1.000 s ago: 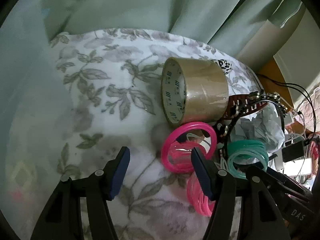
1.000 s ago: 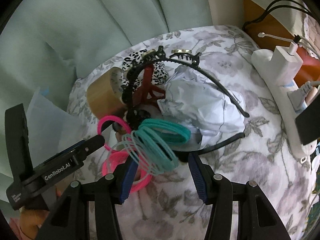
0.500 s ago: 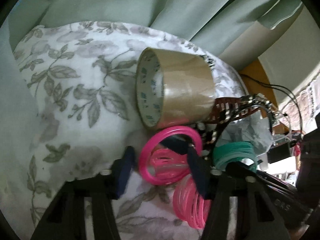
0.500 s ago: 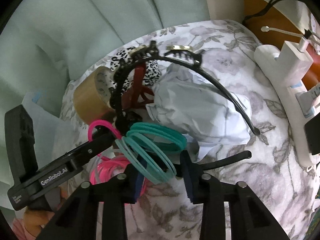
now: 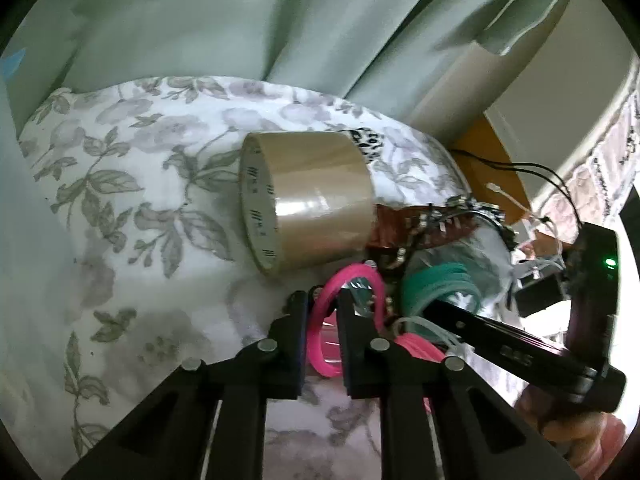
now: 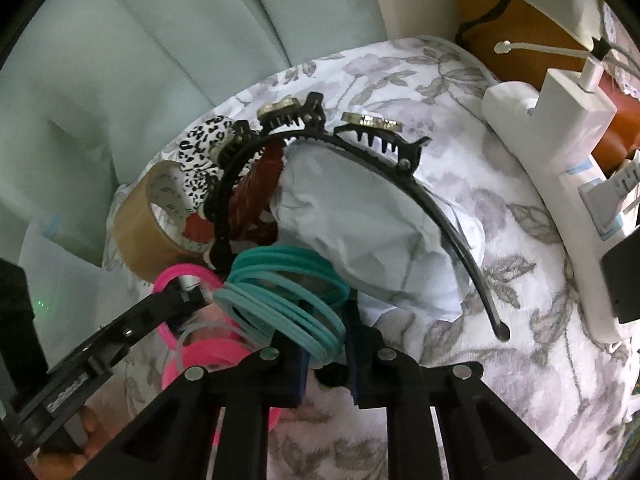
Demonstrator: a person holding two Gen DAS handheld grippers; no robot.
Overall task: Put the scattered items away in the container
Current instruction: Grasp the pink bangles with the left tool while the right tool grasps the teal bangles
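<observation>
Left wrist view. Left hand-held gripper (image 5: 323,312) clamped on pink bangle ring (image 5: 348,276); ring rim pinched between both blue pads, ring standing upright. More pink bangles (image 5: 416,346) lying just right of the fingers, under a clear loop. Roll of brown packing tape (image 5: 308,200) on its side, just beyond the pink ring, core facing left. Leopard-print scrunchie (image 5: 366,142) peeking over the far edge of the tape. Brown studded hair clip (image 5: 424,228) touching the tape's right side. Teal bangle stack (image 5: 440,284) right of the pink ring, with the right tool's black body crossing in front. All on floral bedspread (image 5: 132,184); broad bare fabric to the left and front. Green curtain (image 5: 240,20) close behind the bed's far edge. No container identifiable in this view.

Right wrist view. Right hand-held gripper (image 6: 326,354) closed on teal bangle stack (image 6: 288,292); lower rims pinched between the pads. Black toothed headband (image 6: 360,184) arching over crumpled white paper (image 6: 372,240), with black claw clips (image 6: 376,130) sitting on its top. Tape roll (image 6: 148,216), scrunchie (image 6: 202,152) and pink ring (image 6: 176,276) at left, crowded together. Left tool entering from lower left. White power strip (image 6: 536,184) with plugged charger along the bed's right edge. Open bedspread at lower right. No container identifiable here either.
</observation>
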